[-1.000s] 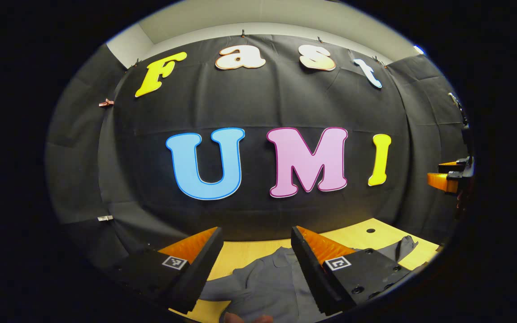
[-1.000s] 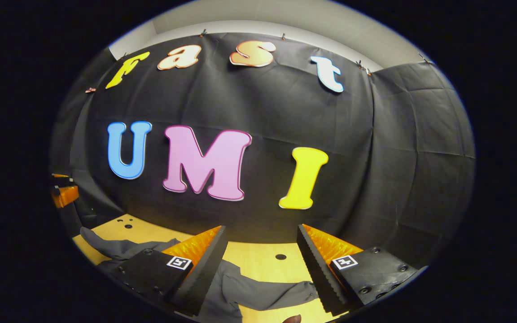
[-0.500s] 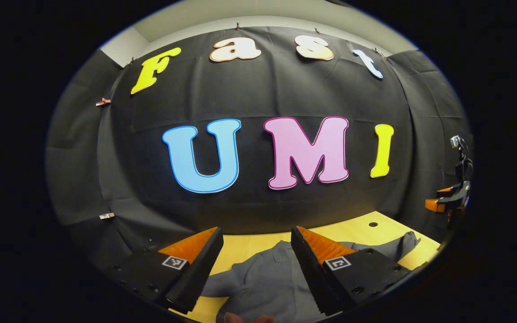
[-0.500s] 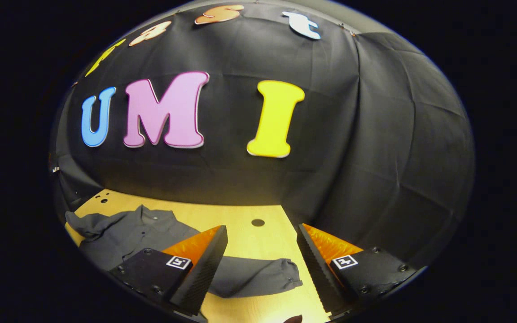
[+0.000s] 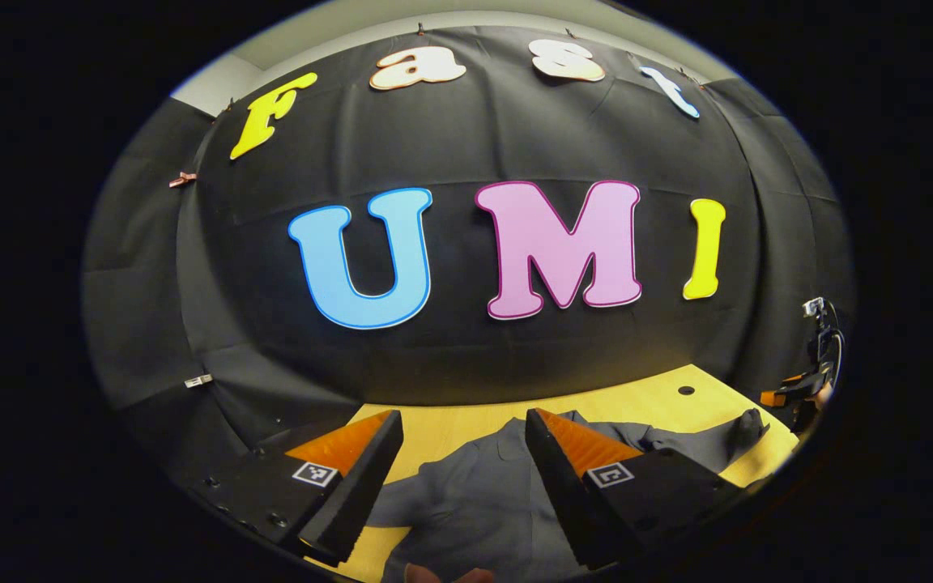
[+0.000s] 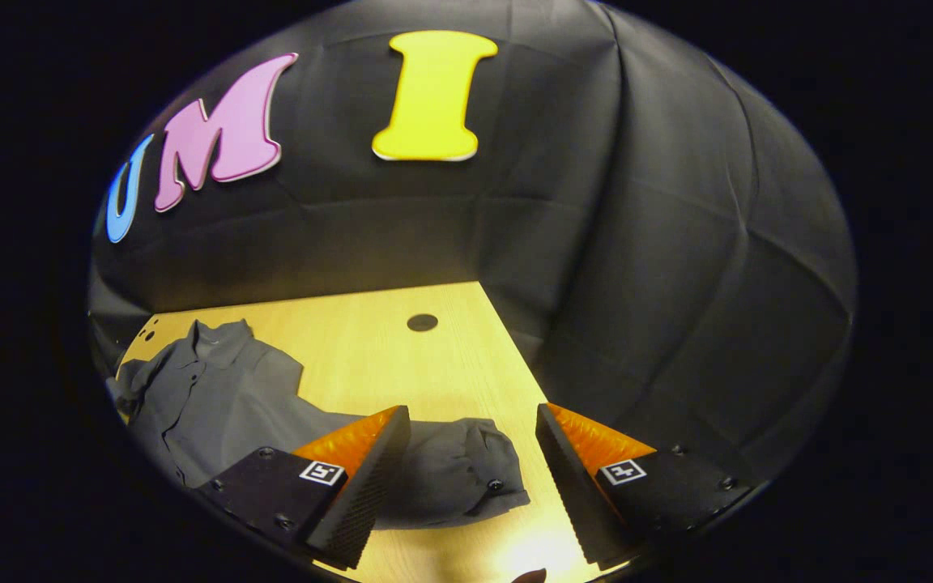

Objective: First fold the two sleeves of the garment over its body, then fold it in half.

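Note:
A grey button-up shirt (image 6: 215,397) lies spread flat on the light wooden table (image 6: 369,348). Its sleeve cuff (image 6: 466,474) stretches out right below my right gripper (image 6: 470,478), which hangs open just above it with nothing between its fingers. In the left gripper view the shirt (image 5: 475,502) lies under my left gripper (image 5: 462,486), also open and above the cloth, near the collar. Its far sleeve (image 5: 726,433) reaches to the right. The right gripper (image 5: 798,393) shows small at that view's right edge.
A round hole (image 6: 422,322) sits in the tabletop beyond the cuff. The black cloth wall closes the table at the back and on the right. Bare wood lies between the shirt and the back wall.
My right gripper has tipped downward and dropped toward the sleeve cuff, which now lies between its fingers' line. The left gripper has tilted down slightly over the shirt. Both stay open.

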Demonstrator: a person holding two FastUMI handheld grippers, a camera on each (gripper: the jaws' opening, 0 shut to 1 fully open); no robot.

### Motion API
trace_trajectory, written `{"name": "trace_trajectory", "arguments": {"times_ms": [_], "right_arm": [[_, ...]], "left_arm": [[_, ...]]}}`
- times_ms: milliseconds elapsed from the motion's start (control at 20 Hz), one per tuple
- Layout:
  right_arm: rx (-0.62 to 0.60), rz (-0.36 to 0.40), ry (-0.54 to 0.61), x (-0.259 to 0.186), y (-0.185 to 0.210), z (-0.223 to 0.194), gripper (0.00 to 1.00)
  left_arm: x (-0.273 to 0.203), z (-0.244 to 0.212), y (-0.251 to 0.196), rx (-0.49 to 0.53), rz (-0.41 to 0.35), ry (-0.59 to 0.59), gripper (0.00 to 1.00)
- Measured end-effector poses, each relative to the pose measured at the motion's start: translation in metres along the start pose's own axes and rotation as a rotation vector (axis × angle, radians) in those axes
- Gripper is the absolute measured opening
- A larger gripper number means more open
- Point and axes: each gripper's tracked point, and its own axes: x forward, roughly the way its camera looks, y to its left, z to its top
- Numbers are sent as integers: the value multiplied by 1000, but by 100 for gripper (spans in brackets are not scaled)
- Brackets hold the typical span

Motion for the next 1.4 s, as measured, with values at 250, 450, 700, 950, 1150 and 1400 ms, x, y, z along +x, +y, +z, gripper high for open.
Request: {"name": "trace_trajectory", "arguments": {"times_ms": [250,450,700,950,1150,1400], "right_arm": [[13,12,110,38,-8,-41,98],[32,46,170,55,-14,-66,98],[84,132,238,63,4,-84,99],[-89,125,246,64,15,-95,98],[-33,140,217,69,13,-93,58],[85,136,186,63,5,-83,6]], "left_arm": [[11,-7,-10,-5,30,47,95],[19,-16,-21,-43,39,86,96],[27,-18,-37,-56,41,111,96],[37,-18,-50,-30,31,124,96],[51,-22,-65,-30,27,139,96],[58,-38,-88,-48,-16,177,96]]}}
